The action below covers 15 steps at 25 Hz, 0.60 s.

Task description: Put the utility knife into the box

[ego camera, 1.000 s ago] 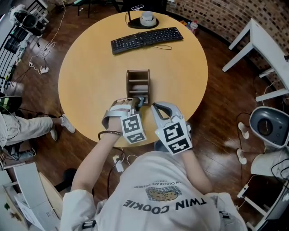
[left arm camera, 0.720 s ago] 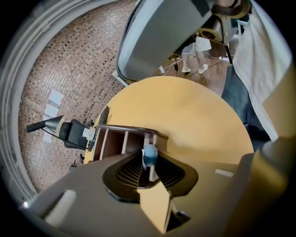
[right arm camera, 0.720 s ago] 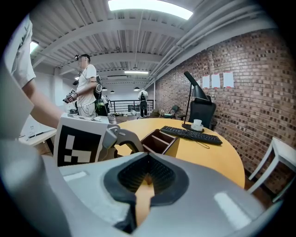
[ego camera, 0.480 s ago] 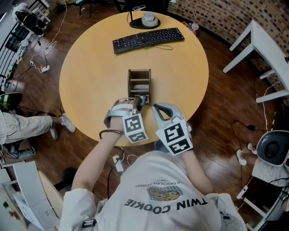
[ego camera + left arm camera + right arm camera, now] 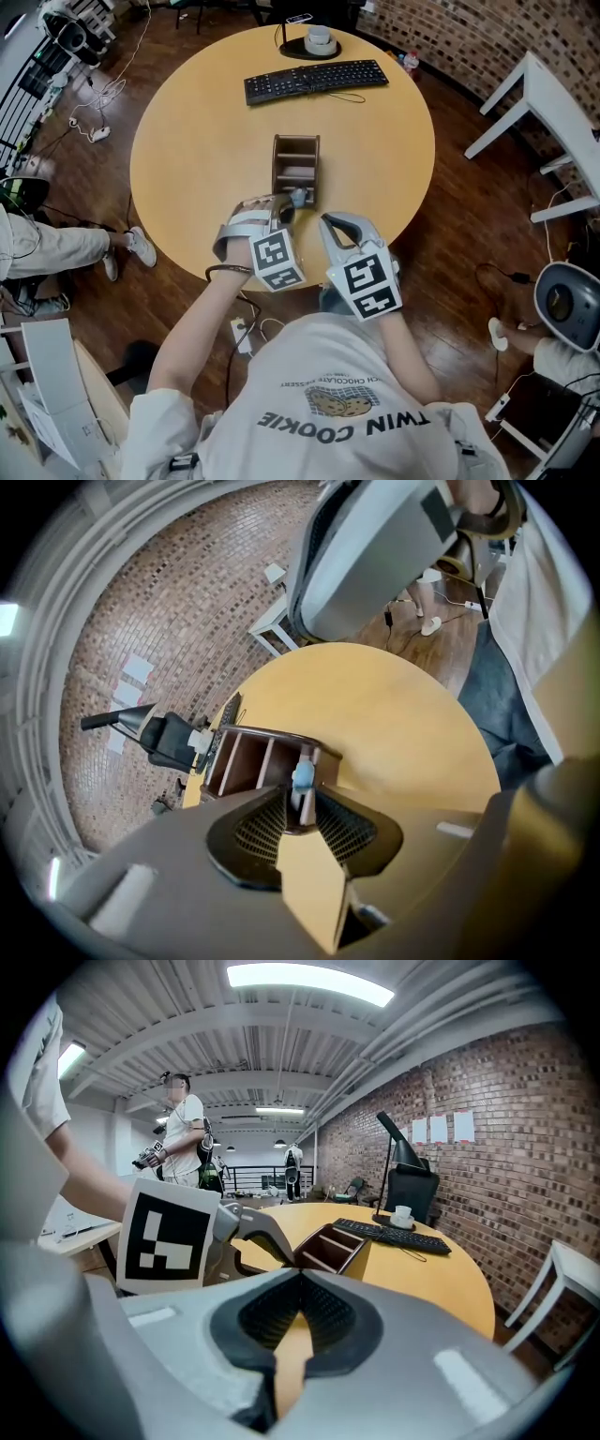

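Utility knife (image 5: 298,196) at near end of box (image 5: 276,165)

On your table (image 5: 187,150) the box (image 5: 295,167) sits in the middle, the keyboard (image 5: 316,80) behind it and the cup (image 5: 321,39) beyond that. Your left gripper (image 5: 286,208) holds the utility knife (image 5: 298,197) at the box's near end.

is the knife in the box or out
Out: the knife is gripped between the left gripper's jaws, its blue end at the box's near rim.
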{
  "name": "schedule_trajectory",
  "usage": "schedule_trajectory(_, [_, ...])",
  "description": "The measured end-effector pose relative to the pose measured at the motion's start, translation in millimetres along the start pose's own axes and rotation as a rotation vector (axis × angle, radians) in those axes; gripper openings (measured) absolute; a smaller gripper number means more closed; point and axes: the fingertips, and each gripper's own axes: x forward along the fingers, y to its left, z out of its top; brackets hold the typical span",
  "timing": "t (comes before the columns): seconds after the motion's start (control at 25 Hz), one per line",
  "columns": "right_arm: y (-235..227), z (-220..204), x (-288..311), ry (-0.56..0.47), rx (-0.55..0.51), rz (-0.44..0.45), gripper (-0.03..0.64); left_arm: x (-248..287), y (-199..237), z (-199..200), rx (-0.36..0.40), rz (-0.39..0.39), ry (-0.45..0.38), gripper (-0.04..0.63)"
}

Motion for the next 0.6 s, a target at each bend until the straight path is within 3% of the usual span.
schedule_trajectory(0.6, [62.6,-6.8,-37.1,-0.039,0.002,0.023,0.002,-78.6,-40.0,-9.7,-0.190,0.045,-0.058,0.080])
